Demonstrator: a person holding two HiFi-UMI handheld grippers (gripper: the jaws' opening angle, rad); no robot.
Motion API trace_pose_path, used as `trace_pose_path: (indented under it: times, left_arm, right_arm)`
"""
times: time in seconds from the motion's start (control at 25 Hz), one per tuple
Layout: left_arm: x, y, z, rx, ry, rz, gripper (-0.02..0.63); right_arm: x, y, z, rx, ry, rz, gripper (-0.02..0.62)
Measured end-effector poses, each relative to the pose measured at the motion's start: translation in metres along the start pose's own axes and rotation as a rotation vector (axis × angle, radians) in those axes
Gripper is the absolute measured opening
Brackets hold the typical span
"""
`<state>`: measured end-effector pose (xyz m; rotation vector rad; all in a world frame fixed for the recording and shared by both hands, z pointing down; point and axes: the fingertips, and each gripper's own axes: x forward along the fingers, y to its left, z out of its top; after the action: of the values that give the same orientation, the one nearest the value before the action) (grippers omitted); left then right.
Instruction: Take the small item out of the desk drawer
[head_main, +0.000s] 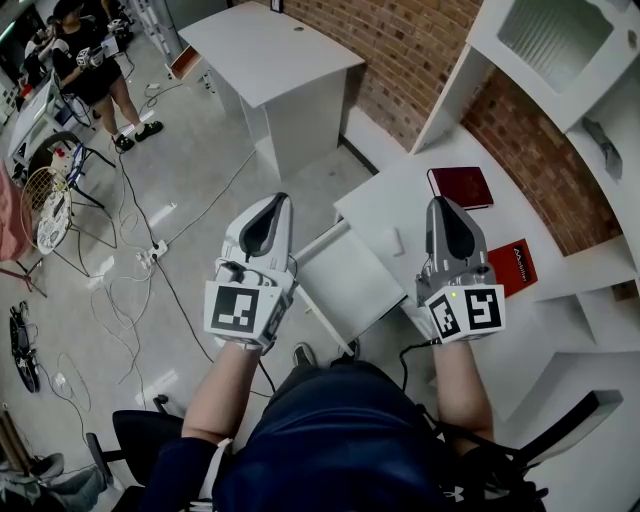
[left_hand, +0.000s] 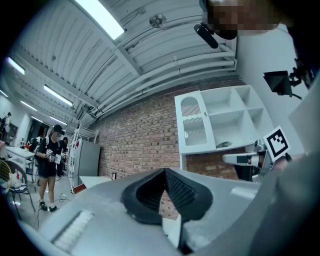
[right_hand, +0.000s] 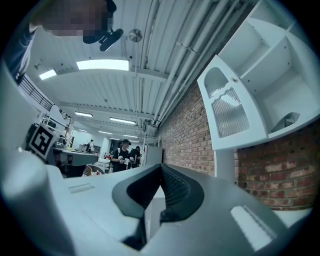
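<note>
Head view: the left gripper (head_main: 273, 203) and right gripper (head_main: 441, 205) are held level in front of the seated person, on either side of the open drawer (head_main: 345, 272). The drawer is pulled out from the desk (head_main: 395, 200) and its inside looks bare white; no small item can be made out in it. A small white object (head_main: 397, 241) lies on the desk just beyond the drawer, and whether it is the task's item cannot be told. A red book (head_main: 461, 186) and a red card (head_main: 513, 266) lie further along the desk.

Left gripper view: the left gripper (left_hand: 165, 171) is seen with jaws pressed together and nothing between them. Only a brick wall and shelves are seen ahead.

Right gripper view: the right gripper (right_hand: 160, 166) is likewise closed on nothing and aimed at the wall, not the drawer.

Risks, as judged: with the jaws closed, a reach into the drawer would shove the item instead of pinching it. The drawer wall could be knocked and the drawer pushed shut. A small flat item could be slid into a corner or dropped. The wrong object could be picked, since the item is not located.
</note>
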<state>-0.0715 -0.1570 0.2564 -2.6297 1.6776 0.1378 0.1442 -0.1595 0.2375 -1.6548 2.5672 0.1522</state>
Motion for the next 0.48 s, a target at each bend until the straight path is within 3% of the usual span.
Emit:
trace_pose_path:
  times: [0.48]
  left_arm:
    - [0.0054,0.0018,-0.0018,-0.007,0.008,0.007,0.003]
  right_arm:
    - [0.0037,-0.0077,-0.0010,0.015,0.004,-0.009,0.002]
